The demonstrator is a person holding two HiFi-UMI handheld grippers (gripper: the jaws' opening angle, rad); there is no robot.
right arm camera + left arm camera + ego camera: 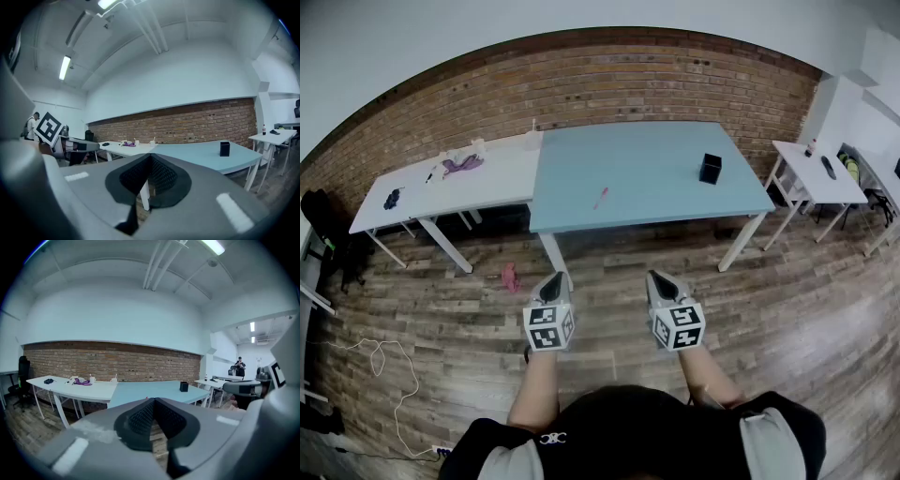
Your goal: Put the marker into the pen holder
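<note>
A pink marker (601,197) lies on the light blue table (647,178), near its front left. The black pen holder (710,168) stands upright toward the table's right; it also shows as the black pen holder (184,386) and the black pen holder (225,149) in the two gripper views. Both grippers hang over the wooden floor, well short of the table. My left gripper (553,278) is shut and empty. My right gripper (657,277) is shut and empty too. Each points toward the table.
A white table (459,183) with a purple thing (463,165), cups and a dark object adjoins the blue one on the left. A pink item (510,276) lies on the floor. A small white table (820,173) stands at right. A person (240,366) stands far off.
</note>
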